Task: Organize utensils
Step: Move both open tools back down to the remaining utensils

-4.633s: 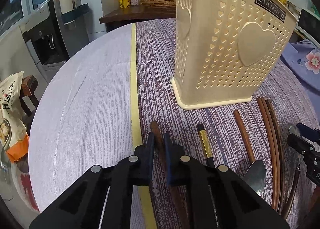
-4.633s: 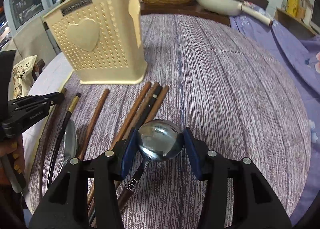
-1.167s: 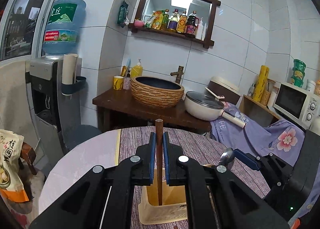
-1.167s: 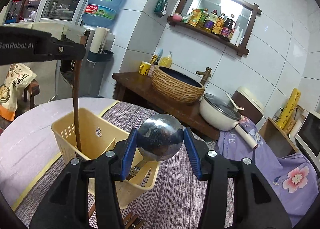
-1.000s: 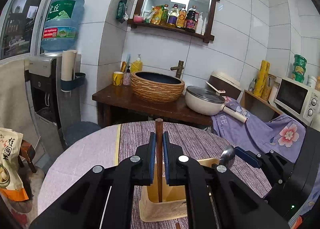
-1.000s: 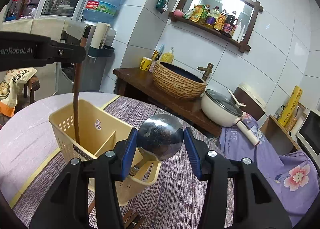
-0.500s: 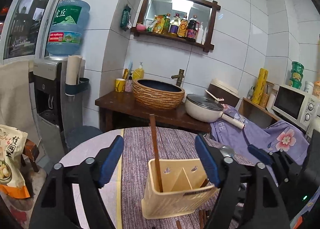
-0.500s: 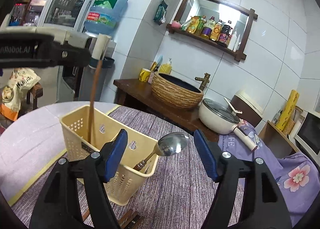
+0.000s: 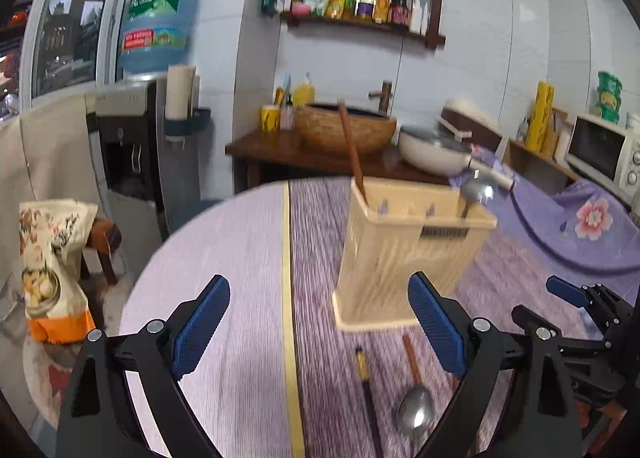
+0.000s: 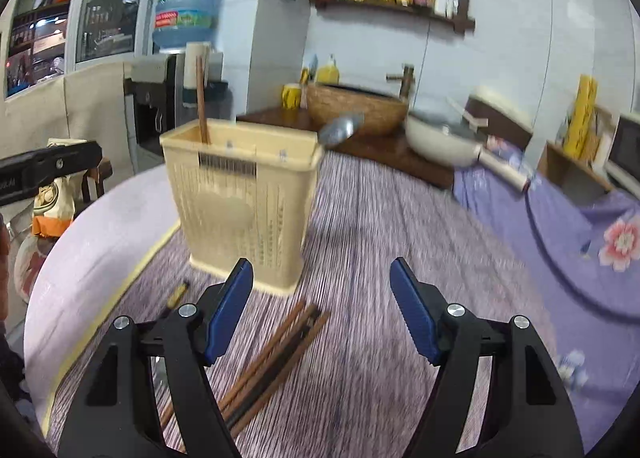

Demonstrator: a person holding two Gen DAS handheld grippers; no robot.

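Utensils (image 10: 276,358) lie before the basket (image 10: 244,206); both grippers, left (image 9: 320,326) and right (image 10: 322,308), are spread, empty. Descend squarely over one chopstick.

Count: one utensil basket (image 9: 404,258), one chopstick (image 9: 352,150) and one spoon (image 9: 474,191) inside it, one spoon (image 9: 416,412) on table, two grippers (image 9: 320,334) (image 10: 320,312).

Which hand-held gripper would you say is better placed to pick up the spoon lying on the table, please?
Left, probably: the spoon lies just below the open left hand-held gripper; the right hand-held gripper faces the chopsticks.
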